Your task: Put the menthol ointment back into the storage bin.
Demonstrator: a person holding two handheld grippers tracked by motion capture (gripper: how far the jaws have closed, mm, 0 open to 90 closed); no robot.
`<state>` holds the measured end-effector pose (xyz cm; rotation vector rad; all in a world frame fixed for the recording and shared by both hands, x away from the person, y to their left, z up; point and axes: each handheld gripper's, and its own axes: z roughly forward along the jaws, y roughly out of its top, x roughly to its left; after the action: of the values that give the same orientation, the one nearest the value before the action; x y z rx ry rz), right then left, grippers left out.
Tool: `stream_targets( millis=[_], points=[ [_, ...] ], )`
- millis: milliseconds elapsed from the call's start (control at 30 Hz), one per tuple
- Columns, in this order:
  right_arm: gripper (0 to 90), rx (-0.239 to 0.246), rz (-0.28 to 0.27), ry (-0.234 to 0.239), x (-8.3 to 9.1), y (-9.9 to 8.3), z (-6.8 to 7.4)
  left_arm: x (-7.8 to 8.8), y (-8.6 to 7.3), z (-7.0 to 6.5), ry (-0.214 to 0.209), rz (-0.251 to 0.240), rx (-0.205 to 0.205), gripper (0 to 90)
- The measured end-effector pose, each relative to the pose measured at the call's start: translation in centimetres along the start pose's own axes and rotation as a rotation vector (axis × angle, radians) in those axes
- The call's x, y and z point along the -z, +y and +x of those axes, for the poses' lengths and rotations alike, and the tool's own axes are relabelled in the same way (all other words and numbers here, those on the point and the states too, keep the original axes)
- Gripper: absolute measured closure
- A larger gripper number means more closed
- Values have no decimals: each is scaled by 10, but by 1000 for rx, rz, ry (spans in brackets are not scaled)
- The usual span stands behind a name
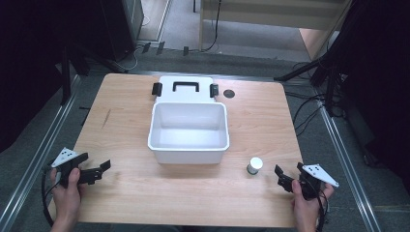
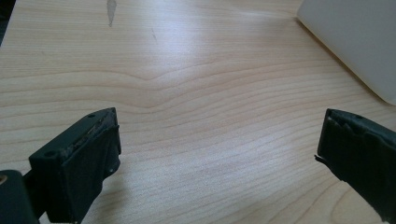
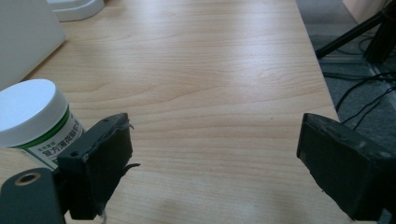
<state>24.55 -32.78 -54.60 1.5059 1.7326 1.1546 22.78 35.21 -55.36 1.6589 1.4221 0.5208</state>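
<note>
A white open box stands mid-table, its lid with a black handle lying flat behind it. A small white-capped jar with a green-banded label stands to the right of the box's front. My right gripper rests near the table's front right corner, open, with nothing between its jaws; the jar stands just beyond its left jaw in the right gripper view. My left gripper lies at the front left, open over bare wood, with the box's corner far off at the upper right.
The wooden table has a dark round hole near the back right of the lid. Metal rails run along both sides. Cables and black stand legs lie on the floor to the right and behind.
</note>
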Motion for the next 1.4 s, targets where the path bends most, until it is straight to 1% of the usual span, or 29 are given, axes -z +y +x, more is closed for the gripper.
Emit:
stream_targets(
  millis=[67, 133, 233, 300, 333, 433, 467, 600, 633, 700, 733, 767, 800, 833, 867, 900, 967, 1000, 1033, 1067, 1100, 1133, 1167, 1200, 1233, 1267, 1300, 1367, 1400],
  points=[
    [125, 15, -3, -17, 0, 0, 2, 0, 0, 0, 0, 0, 1, 0],
    [127, 27, -2, -20, 0, 0, 3, 0, 0, 0, -3, -1, 0, 0],
    [139, 34, 11, 11, -1, 0, 4, 0, 0, 0, -5, -1, 1, 0],
    [147, 44, 23, 41, 0, 1, 5, 0, 0, 0, -4, -2, 1, 0],
    [154, 61, 26, 54, 1, 3, 6, 0, 0, 0, -5, 1, -2, 0],
    [154, 66, 54, 52, 4, 5, 10, 0, 0, 1, -6, -2, 1, 0],
    [154, 77, 63, 57, 4, 6, 10, 0, 0, 1, -5, -2, 1, 0],
    [180, 103, 146, 77, 5, 12, 14, 0, 0, 0, -2, -2, 1, 0],
    [180, 117, 166, 71, 5, 13, 17, 0, 0, 0, -4, -2, 2, 0],
    [178, 142, 212, 74, 4, 16, 22, 0, 0, 0, -4, -2, 3, 0],
    [177, 155, 247, 76, 3, 19, 25, 0, 0, 0, -5, -1, 4, 0],
    [177, 167, 264, 78, 4, 21, 26, 0, 0, 0, -3, 0, 2, 0],
    [171, 185, 291, 89, 3, 24, 29, 0, 0, 0, -3, 0, 2, 0],
    [168, 210, 334, 100, 2, 27, 31, 0, 0, 0, -3, 0, 2, 0],
    [168, 225, 359, 100, 2, 30, 33, 0, 0, 0, -4, 0, 2, 0],
    [169, 254, 385, 103, 1, 32, 36, 0, 0, 0, -5, -1, 3, 0],
    [183, 292, 433, 98, 0, 37, 42, 0, 0, 0, -5, -2, 4, 0],
    [182, 296, 461, 91, 0, 39, 45, 1, 0, 0, -6, -2, 4, 0],
    [182, 296, 461, 91, 0, 39, 45, 1, 0, 0, -6, -2, 4, 0],
    [181, 304, 481, 87, -2, 41, 47, 1, 0, 0, -6, -2, 4, 0],
    [179, 307, 510, 88, -3, 44, 51, 1, 0, 0, -4, -2, 4, 0],
    [177, 342, 564, 87, -6, 48, 56, 0, 0, 0, -4, -2, 4, 0],
    [177, 342, 564, 87, -6, 48, 56, 0, 0, 0, -4, -2, 4, 0],
    [180, 372, 629, 90, -10, 51, 63, 0, 0, 0, -4, -2, 4, 0],
    [194, 383, 649, 96, -11, 52, 66, 0, 0, 0, -4, -2, 4, 0],
    [194, 383, 649, 96, -11, 52, 66, 0, 0, 0, -3, -2, 4, 0],
    [236, 414, 722, 103, -16, 55, 74, 0, 0, 0, -4, -1, 4, 0],
    [233, 431, 776, 120, -20, 58, 81, 0, 0, 0, -4, 0, 4, 0],
    [235, 428, 795, 127, -21, 60, 84, 0, 0, 0, -4, 0, 4, 0]
  ],
)
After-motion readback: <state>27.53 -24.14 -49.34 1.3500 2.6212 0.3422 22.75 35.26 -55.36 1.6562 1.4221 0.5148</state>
